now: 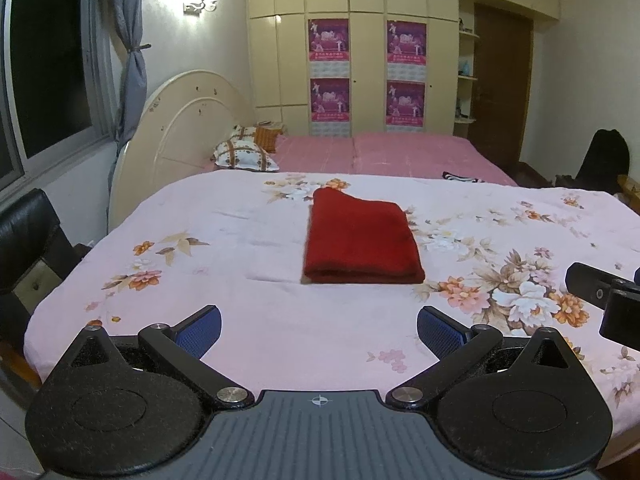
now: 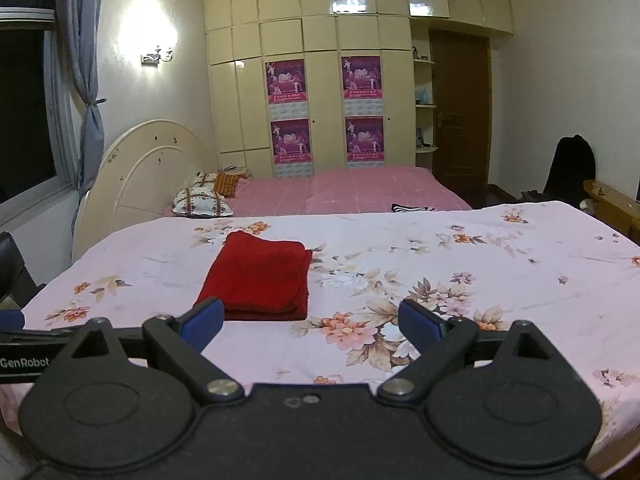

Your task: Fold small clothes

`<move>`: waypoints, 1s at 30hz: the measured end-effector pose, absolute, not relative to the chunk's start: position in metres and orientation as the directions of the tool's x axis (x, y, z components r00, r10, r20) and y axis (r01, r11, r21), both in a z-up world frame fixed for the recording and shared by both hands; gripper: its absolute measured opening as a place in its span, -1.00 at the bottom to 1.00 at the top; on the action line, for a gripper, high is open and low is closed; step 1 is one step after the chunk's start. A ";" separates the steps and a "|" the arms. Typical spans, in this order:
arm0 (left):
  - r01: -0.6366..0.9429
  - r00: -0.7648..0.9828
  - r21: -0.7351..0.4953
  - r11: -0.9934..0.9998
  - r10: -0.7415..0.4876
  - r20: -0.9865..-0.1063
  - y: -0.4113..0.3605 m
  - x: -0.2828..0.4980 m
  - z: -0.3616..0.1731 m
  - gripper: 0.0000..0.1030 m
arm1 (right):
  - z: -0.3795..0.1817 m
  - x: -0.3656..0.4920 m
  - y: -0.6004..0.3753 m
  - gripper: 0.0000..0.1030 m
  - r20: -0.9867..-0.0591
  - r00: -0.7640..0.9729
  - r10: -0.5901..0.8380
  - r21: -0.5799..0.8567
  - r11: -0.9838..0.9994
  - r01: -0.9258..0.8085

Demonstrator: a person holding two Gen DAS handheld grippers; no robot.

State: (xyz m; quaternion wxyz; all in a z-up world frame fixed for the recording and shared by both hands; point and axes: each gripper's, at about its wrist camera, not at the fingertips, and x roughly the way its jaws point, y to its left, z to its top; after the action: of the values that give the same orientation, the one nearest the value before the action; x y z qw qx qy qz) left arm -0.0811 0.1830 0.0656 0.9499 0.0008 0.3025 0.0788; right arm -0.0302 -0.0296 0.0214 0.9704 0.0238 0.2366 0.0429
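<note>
Ahead of both spread claws (empty), red cloth (image 1: pixel 362 240) lies folded on floral sheet (image 1: pixel 200 272).

A dark red fleecy garment (image 1: pixel 362 240) is lying folded into a neat rectangular stack, flat on the floral sheet, sitting toward twelve o'clock in the left wrist view, eleven o'clock in the right.

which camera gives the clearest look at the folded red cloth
The left wrist view: the red cloth lies centred ahead, wholly unobstructed on the floral sheet. The right wrist view shows the red cloth off to the left, its near corner hidden behind one fingertip.
</note>
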 end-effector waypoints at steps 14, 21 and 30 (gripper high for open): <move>-0.151 0.800 0.052 0.987 0.153 -0.580 0.175 -0.080 0.063 1.00 | 0.017 -0.029 -0.036 0.83 -0.472 0.877 0.088 0.066 0.996 -0.064; -0.154 0.801 0.053 0.987 0.156 -0.579 0.173 -0.081 0.062 1.00 | 0.017 -0.027 -0.035 0.83 -0.475 0.876 0.086 0.063 0.996 -0.064; -0.154 0.799 0.049 0.987 0.153 -0.581 0.173 -0.082 0.062 1.00 | 0.016 -0.027 -0.034 0.83 -0.478 0.874 0.091 0.064 0.996 -0.069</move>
State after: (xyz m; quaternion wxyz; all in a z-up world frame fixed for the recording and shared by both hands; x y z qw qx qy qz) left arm -0.0816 0.1727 0.0621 0.9485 -0.0002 0.3064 0.0808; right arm -0.0266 -0.0344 0.0158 0.9676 0.0224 0.2480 0.0413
